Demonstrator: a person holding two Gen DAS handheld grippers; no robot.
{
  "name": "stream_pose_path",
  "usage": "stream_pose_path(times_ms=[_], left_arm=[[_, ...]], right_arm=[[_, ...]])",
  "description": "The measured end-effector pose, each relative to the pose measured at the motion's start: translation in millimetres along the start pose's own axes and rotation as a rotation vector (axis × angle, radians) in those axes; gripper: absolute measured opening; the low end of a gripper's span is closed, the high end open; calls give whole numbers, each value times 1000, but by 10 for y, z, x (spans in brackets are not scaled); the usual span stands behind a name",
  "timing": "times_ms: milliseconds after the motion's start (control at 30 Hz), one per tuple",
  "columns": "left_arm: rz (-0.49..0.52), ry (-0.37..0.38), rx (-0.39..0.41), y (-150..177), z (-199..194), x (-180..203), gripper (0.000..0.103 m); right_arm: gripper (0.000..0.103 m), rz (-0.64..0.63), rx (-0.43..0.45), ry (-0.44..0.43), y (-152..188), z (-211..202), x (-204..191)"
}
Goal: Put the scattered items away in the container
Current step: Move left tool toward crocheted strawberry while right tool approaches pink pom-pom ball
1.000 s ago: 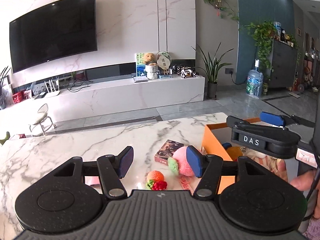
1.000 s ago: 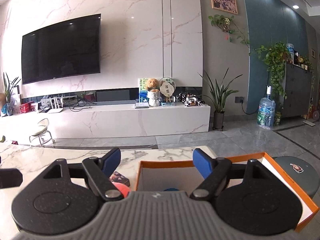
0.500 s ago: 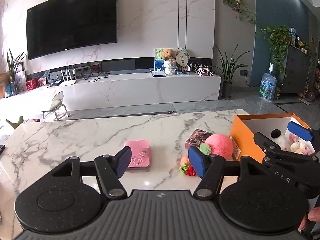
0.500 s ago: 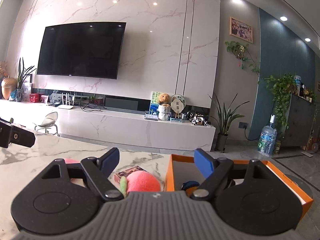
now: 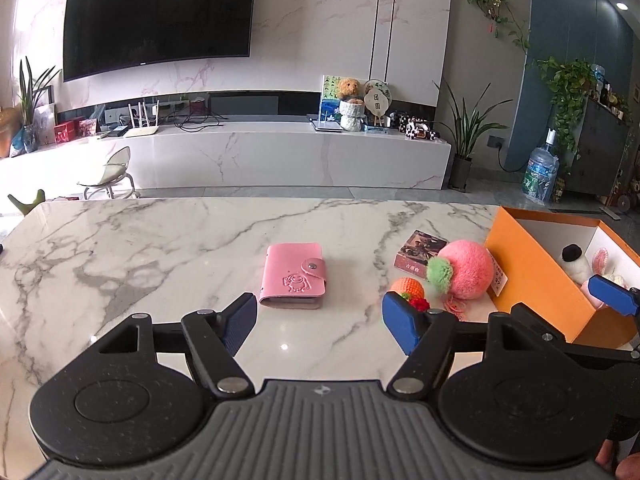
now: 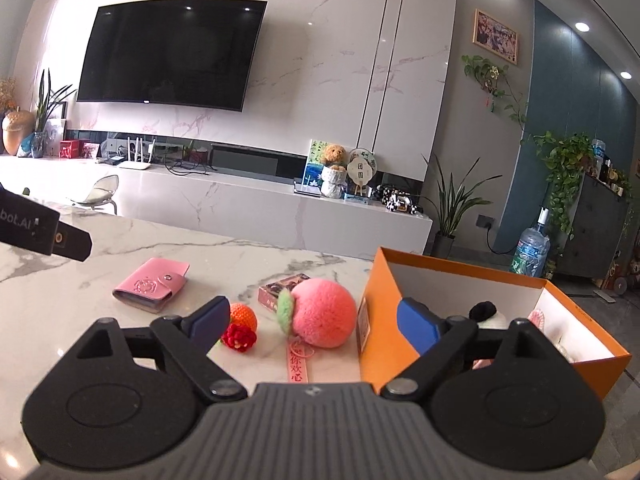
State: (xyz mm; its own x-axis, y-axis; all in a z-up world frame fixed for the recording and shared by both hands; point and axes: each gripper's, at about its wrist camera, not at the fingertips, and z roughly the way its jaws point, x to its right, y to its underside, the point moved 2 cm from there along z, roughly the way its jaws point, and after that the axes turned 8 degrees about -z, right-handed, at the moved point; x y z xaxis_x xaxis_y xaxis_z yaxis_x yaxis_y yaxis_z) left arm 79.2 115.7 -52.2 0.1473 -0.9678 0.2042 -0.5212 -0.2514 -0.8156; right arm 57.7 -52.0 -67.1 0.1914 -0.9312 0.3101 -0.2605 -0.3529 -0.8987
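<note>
Both grippers, left [image 5: 319,323] and right [image 6: 309,326], held jaws released; closing carelessly risked nudging the plush peach [image 6: 320,313] off the worktop [image 5: 160,240].

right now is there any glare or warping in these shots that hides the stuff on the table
Left wrist view: small ceiling-light glints on the marble table, none covering the pink wallet; fisheye bends the far table edge. Right wrist view: light spots reflect in the TV, walls curve, yet the pink plush peach stays sharp.

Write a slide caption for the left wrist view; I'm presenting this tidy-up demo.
Open left gripper above a marble table, facing a pink wallet, plush peach and orange box.
</note>
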Motion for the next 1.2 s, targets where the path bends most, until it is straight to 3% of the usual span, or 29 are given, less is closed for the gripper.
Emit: stream_pose_path(times_ms=[500,1067,1200], left_arm=[[-41,9,-24,172,310,-322,82],[-29,19,-16,196,696,-293,82],[-31,53,-13,149,776,-252,82]], right_arm=[[92,21,-120,-8,29,377,-200],[92,56,-130,27,-103,977,-229],[92,73,-136,36,-158,1182,-165]])
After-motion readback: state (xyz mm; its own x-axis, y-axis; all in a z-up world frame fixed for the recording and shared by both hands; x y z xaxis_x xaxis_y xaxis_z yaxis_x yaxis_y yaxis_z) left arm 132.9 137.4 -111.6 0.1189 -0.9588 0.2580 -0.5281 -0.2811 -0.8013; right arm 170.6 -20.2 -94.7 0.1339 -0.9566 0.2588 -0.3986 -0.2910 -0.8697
